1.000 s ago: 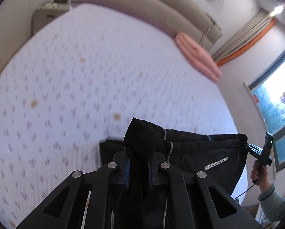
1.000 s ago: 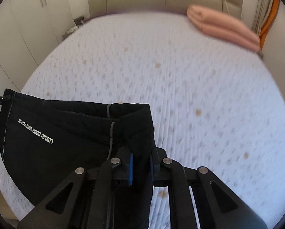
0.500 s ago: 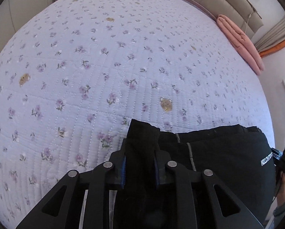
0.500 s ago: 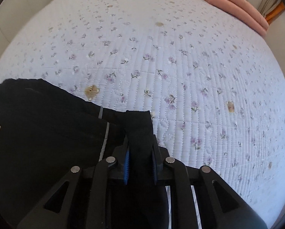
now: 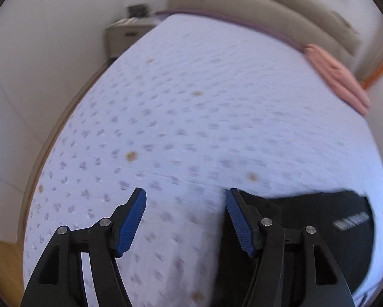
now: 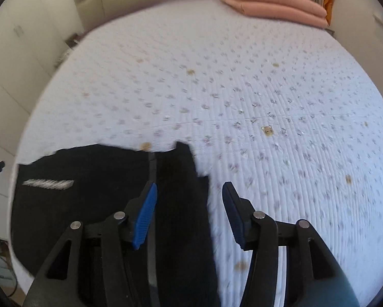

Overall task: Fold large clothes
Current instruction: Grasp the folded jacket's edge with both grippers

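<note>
Both tools hang over the bed with nothing in them. The left gripper [image 5: 186, 220] has its ribbed blue pads [image 5: 131, 223] spread wide, and the right gripper [image 6: 189, 213] is spread just as wide. The black garment [image 6: 94, 192] lies flat on the near edge of the quilted bedspread [image 6: 242, 89], soft and matte, with a pale stripe and white lettering. The quilt is lilac-white with small flowers. A folded pink blanket [image 6: 270, 2] sits by the padded beige headboard [image 5: 268, 5].

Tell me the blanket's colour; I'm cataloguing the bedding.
Pink, folded at the head of the bed; the blanket shows best in the right wrist view.
</note>
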`<state>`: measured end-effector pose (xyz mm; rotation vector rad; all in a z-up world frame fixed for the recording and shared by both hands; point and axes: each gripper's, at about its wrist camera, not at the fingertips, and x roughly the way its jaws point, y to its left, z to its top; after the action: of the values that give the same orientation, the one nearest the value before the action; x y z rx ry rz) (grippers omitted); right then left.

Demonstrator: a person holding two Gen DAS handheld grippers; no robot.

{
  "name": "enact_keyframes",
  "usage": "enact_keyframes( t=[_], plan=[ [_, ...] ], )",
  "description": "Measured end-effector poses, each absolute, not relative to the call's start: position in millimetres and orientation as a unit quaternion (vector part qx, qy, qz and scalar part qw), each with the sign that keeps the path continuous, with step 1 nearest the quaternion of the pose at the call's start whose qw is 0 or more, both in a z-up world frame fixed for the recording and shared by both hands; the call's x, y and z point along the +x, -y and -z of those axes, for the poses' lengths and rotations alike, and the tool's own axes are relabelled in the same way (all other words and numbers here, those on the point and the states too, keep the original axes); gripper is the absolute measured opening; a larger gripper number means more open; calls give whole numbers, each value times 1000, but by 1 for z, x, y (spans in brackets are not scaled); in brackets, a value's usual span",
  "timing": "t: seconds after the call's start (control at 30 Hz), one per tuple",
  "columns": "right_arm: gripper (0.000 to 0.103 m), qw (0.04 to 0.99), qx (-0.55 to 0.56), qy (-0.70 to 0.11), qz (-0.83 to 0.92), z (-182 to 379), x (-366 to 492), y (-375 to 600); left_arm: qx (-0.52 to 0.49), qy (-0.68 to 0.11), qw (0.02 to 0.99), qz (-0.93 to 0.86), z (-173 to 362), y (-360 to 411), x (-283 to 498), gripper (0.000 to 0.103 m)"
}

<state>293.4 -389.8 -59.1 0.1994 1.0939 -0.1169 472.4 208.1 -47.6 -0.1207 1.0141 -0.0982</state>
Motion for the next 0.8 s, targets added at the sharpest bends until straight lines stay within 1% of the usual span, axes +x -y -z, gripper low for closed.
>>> enact_keyframes(
  t=[0.1,0.23,0.3,0.37,0.4,0.5,0.57,0.73,0.8],
  plan=[
    [56,850,82,-520,12,40,270,343,-35,-475,874,98,26,-161,432,66],
    [56,841,68,-535,-42,45,254,266,-33,-480,855,191,24,-77,373,67],
    [56,839,50,-537,-65,55,250,227,-31,-495,837,232,40,-28,348,66],
    [55,834,28,-547,-67,72,252,203,-10,-510,827,235,59,0,338,66],
    [55,829,18,-555,-64,83,254,195,6,-526,821,223,79,13,335,66],
    [56,811,-29,-581,-59,131,259,179,35,-547,814,192,124,24,337,66],
    [56,812,-21,-580,-60,148,259,180,13,-554,810,189,139,19,346,66],
    [56,817,-4,-574,-63,154,260,183,15,-546,814,196,138,17,347,67],
    [56,812,5,-579,-79,144,264,187,-5,-543,814,205,124,10,345,67]
  ],
)
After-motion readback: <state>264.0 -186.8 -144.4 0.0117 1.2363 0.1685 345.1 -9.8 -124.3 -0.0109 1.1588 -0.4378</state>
